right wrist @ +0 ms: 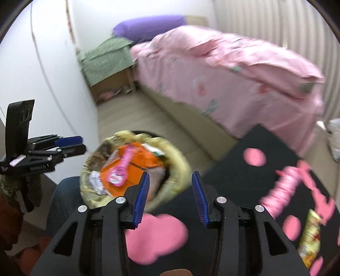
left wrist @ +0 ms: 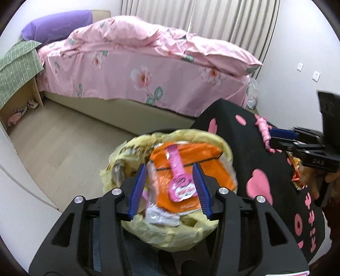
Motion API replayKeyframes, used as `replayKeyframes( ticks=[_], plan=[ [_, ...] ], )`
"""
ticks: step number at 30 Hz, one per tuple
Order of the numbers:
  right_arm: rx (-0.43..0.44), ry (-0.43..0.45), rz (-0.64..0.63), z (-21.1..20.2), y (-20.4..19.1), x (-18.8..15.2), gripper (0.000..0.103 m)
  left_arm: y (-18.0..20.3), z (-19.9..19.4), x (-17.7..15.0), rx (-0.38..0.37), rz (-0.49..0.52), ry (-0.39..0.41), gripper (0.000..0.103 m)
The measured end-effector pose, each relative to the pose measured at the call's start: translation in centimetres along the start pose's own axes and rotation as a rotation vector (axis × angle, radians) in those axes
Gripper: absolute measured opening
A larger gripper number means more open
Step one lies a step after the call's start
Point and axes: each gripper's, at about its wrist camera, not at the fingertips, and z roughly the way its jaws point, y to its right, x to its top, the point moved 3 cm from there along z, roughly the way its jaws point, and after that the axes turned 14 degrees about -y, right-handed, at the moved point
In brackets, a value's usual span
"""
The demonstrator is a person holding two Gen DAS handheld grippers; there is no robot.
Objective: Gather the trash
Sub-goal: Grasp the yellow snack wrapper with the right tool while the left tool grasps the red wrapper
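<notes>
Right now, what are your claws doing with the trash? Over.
Left claw open, empty, over the trash bin. Right claw open, empty, above the black table. Pink wrapper and yellow wrapper left on table. Nothing blocking.

A bed [left wrist: 148, 80] runs along the far side of the room, draped in a pink floral duvet [left wrist: 131, 48] that hangs over its near edge. A purple pillow [left wrist: 57, 23] lies at the head end, against a beige headboard [left wrist: 102, 14]. Just beside the head of the bed stands a wooden nightstand [left wrist: 34, 93] topped with a green checked cloth [left wrist: 17, 63]; small items, too blurred to tell, sit in its open lower shelf. Pleated curtains [left wrist: 212, 19] hang behind the bed. Two wall sockets [left wrist: 308, 71] sit on the white wall at the right. The floor [left wrist: 63, 148] is pale wood plank.
</notes>
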Motion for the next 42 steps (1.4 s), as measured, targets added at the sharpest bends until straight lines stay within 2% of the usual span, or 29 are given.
replayKeyframes(
  ticks=[3, 6, 12, 13, 14, 18, 21, 23, 27, 31, 34, 39, 42],
  plan=[
    [-0.06, 0.062, 0.069, -3.5, 3.2, -2.7, 0.04, 2.0, -0.1, 0.7, -0.008, 0.019, 0.022, 0.044],
    [-0.157, 0.114, 0.147, -6.8, 6.8, -6.1, 0.04, 5.0, 0.5, 1.2, -0.045, 0.053, 0.028, 0.046],
    [-0.279, 0.134, 0.309, -10.3, 13.0, -13.0, 0.042, 12.8, 3.1, 1.7, -0.141, 0.165, -0.007, 0.047],
    [-0.287, 0.135, 0.328, -10.5, 13.7, -13.8, 0.051, 14.3, 3.5, 1.7, -0.16, 0.188, -0.014, 0.047],
    [-0.29, 0.136, 0.346, -10.7, 14.3, -14.7, 0.054, 15.6, 3.8, 1.6, -0.177, 0.211, -0.022, 0.047],
    [-0.292, 0.11, 0.419, -9.8, 17.0, -17.3, 0.054, 22.1, 5.2, 0.6, -0.24, 0.342, -0.061, 0.048],
    [-0.275, 0.066, 0.444, -7.9, 18.1, -17.7, 0.054, 25.4, 5.5, -0.2, -0.259, 0.387, -0.059, 0.048],
    [-0.24, 0.049, 0.47, -6.3, 18.7, -17.5, 0.054, 26.1, 5.6, -0.4, -0.257, 0.388, -0.061, 0.048],
    [-0.17, 0.087, 0.52, -4.3, 19.5, -16.3, 0.054, 26.9, 6.3, -1.0, -0.206, 0.405, -0.082, 0.048],
    [-0.221, 0.049, 0.494, -2.4, 19.5, -14.7, 0.054, 26.7, 6.5, -1.2, -0.164, 0.42, -0.087, 0.048],
    [-0.244, 0.004, 0.453, -1.5, 19.2, -14.2, 0.039, 26.6, 6.4, -1.1, -0.164, 0.417, -0.084, 0.048],
    [-0.261, 0.003, 0.414, -2.5, 18.5, -15.1, 0.029, 26.6, 6.4, -1.3, -0.179, 0.418, -0.085, 0.049],
    [-0.273, 0.029, 0.417, -4.2, 18.3, -16.5, 0.028, 26.7, 6.4, -1.5, -0.217, 0.411, -0.094, 0.049]
  ],
)
